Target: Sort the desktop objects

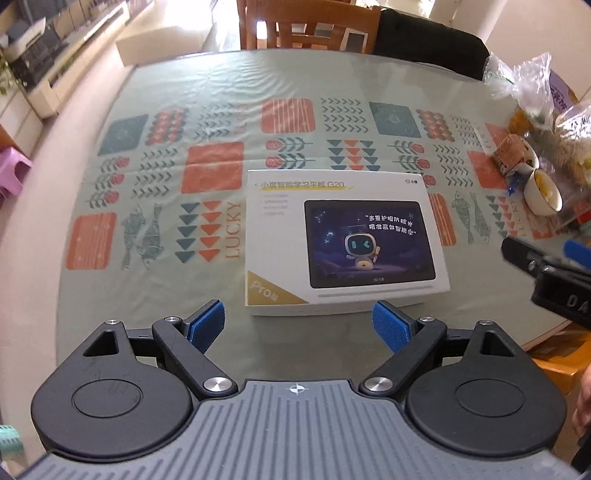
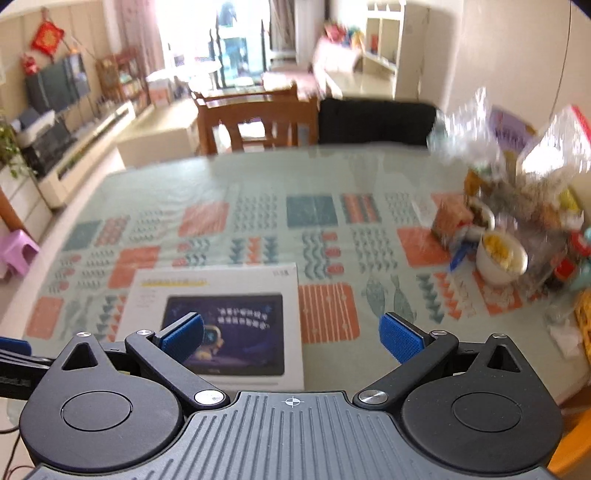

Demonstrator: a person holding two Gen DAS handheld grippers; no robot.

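Note:
A white tablet box with a printed cartoon-robot screen lies flat near the table's front edge. My left gripper is open and empty, just in front of the box's near edge, above the table. My right gripper is open and empty, to the right of the box, with its left finger over the box's printed screen. The right gripper also shows at the right edge of the left wrist view.
The table has a patterned green and orange cloth. At its right side stand a white bowl with yellow food, a small brown box and plastic bags of snacks. A wooden chair and a black chair stand behind.

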